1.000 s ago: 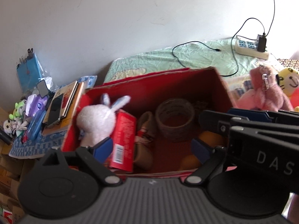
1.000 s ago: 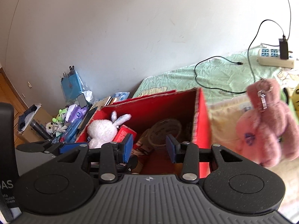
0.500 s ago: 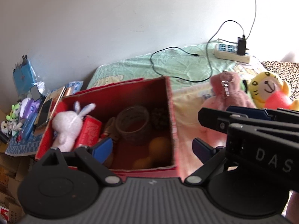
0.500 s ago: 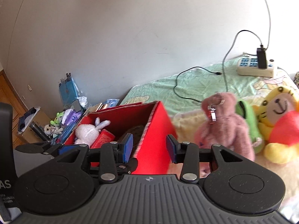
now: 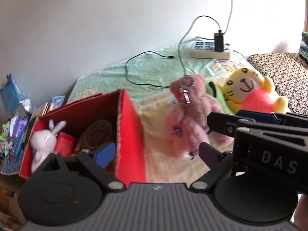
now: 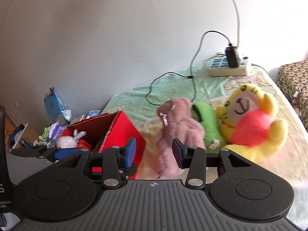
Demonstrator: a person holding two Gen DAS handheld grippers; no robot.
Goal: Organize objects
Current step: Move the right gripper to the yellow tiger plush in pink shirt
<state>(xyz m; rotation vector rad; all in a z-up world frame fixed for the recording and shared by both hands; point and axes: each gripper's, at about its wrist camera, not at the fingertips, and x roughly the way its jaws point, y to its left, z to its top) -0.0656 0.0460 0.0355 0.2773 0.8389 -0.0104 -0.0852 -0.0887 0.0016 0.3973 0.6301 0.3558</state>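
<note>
A pink plush bear [image 5: 190, 115] [image 6: 177, 127] with a metal clip lies on the bed, right of an open red box [image 5: 129, 134] [image 6: 123, 132]. In the box are a white plush rabbit [image 5: 45, 140] [image 6: 70, 139], a red packet [image 5: 64, 144] and a woven ring [image 5: 99, 132]. My left gripper [image 5: 156, 151] is open and hovers over the box's right wall. My right gripper [image 6: 154, 152] is open, with the bear's lower body seen between its fingers, not clamped. A green plush [image 6: 205, 124] and a yellow tiger plush [image 5: 248, 92] [image 6: 250, 119] lie further right.
A power strip [image 5: 210, 49] [image 6: 228, 67] with a black charger and trailing cables lies at the bed's far side by the wall. Left of the box are books, small toys and a blue packet [image 5: 8, 91]. A patterned cushion [image 5: 279, 73] sits at right.
Both grippers swung right, from over the box to the plush toys. The pink bear now lines up between the right gripper's open fingers. The yellow tiger came into view.
</note>
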